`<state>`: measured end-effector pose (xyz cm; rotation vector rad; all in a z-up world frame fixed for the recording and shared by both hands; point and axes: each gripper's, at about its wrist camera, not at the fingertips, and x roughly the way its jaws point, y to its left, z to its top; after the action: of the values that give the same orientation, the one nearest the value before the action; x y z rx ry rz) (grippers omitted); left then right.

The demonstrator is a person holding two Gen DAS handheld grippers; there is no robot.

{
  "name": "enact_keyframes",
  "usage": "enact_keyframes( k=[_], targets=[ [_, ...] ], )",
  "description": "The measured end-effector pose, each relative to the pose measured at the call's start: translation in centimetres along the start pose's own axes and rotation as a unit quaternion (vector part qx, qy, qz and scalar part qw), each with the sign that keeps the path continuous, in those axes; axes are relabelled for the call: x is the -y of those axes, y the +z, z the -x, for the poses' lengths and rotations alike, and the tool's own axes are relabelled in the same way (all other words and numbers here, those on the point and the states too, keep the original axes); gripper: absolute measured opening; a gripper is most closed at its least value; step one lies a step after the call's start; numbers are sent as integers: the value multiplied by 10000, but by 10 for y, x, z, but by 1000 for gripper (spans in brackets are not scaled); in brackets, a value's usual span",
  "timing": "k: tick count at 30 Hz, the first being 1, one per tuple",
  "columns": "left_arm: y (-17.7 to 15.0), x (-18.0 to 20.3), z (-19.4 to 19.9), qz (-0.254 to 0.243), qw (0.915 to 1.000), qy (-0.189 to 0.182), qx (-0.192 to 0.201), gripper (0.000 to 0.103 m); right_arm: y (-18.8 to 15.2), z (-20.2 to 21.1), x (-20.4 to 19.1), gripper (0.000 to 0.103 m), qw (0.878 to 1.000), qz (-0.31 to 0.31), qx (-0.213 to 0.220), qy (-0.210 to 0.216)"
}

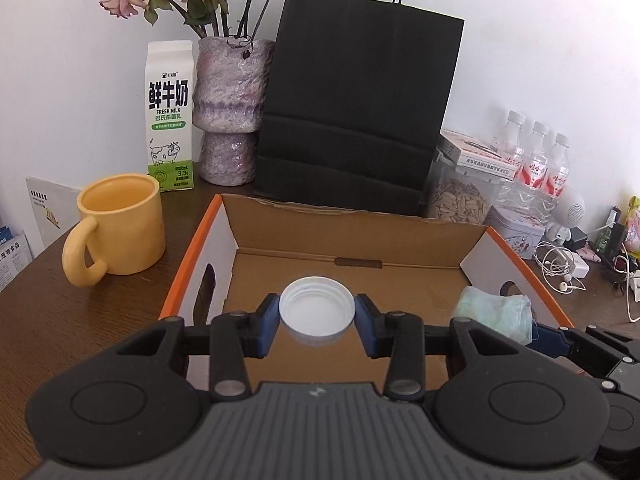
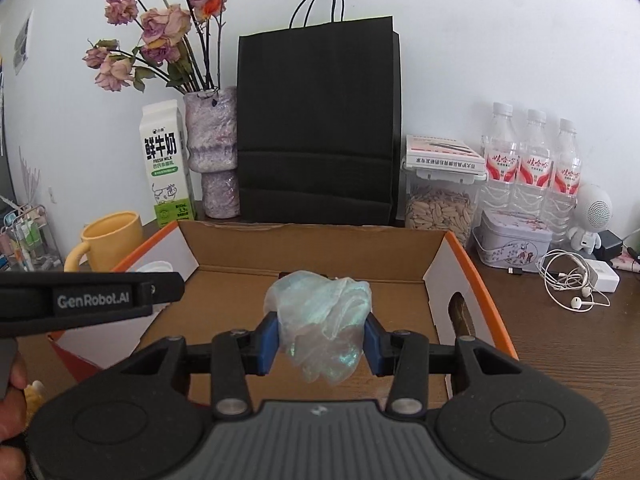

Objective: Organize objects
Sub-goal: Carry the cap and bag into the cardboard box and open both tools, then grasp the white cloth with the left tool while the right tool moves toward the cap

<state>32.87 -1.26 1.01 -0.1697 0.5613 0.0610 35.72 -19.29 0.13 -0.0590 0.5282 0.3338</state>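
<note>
My left gripper (image 1: 317, 316) is shut on a white round lid (image 1: 317, 310), its hollow side up, blue pads on both sides of the rim. It hangs over the open cardboard box (image 1: 360, 236) with orange edges. My right gripper (image 2: 320, 338) is shut on a crumpled, iridescent pale-green film (image 2: 320, 320), also above the box (image 2: 312, 246). In the left wrist view the film (image 1: 496, 312) shows at the right, over the box's right side. The left gripper's black body (image 2: 92, 300) crosses the right wrist view at the left. The box floor that shows is bare.
A yellow mug (image 1: 120, 224) stands left of the box. Behind it are a milk carton (image 1: 170, 116), a vase of dried roses (image 1: 230, 112) and a black paper bag (image 1: 356, 112). To the right stand a seed jar (image 2: 438, 208), water bottles (image 2: 532, 160), a tin (image 2: 514, 242) and earphones (image 2: 572, 280).
</note>
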Motion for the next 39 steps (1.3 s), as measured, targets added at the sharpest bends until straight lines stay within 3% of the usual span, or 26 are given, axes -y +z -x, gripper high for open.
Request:
enact_keyframes(
  k=[1,3,4,6,9,14,23,29,39],
  targets=[
    [-1,-1,0,16,10000,-30,-8,51,-2,-2,0,49,10000,6,-41,-11],
    [-1,-1,2,38,10000,-44,30,94,-5,-4,-1,59,9999,50,-79,-47],
    [-1,0,5,27,9999,-9,118,102,-6,-4,-2,64,9999,65,-85,-74],
    [-1,2,11,-20,9996,38,293,103,-8,-3,-3,90,9998,116,-52,-130],
    [0,2,14,35,9995,-32,310,103,-7,2,-5,103,9996,111,75,-228],
    [1,3,20,51,9992,-27,387,103,-3,13,-3,103,9994,59,235,-239],
    [-9,0,73,-58,9961,-176,866,103,-6,55,-8,103,9981,162,561,-199],
    [-30,-9,113,-200,9941,-261,1034,103,-27,106,-12,103,9970,226,738,-112],
    [-70,-32,168,-348,9945,-353,921,103,-74,183,-24,103,9956,260,902,-74]
  ],
)
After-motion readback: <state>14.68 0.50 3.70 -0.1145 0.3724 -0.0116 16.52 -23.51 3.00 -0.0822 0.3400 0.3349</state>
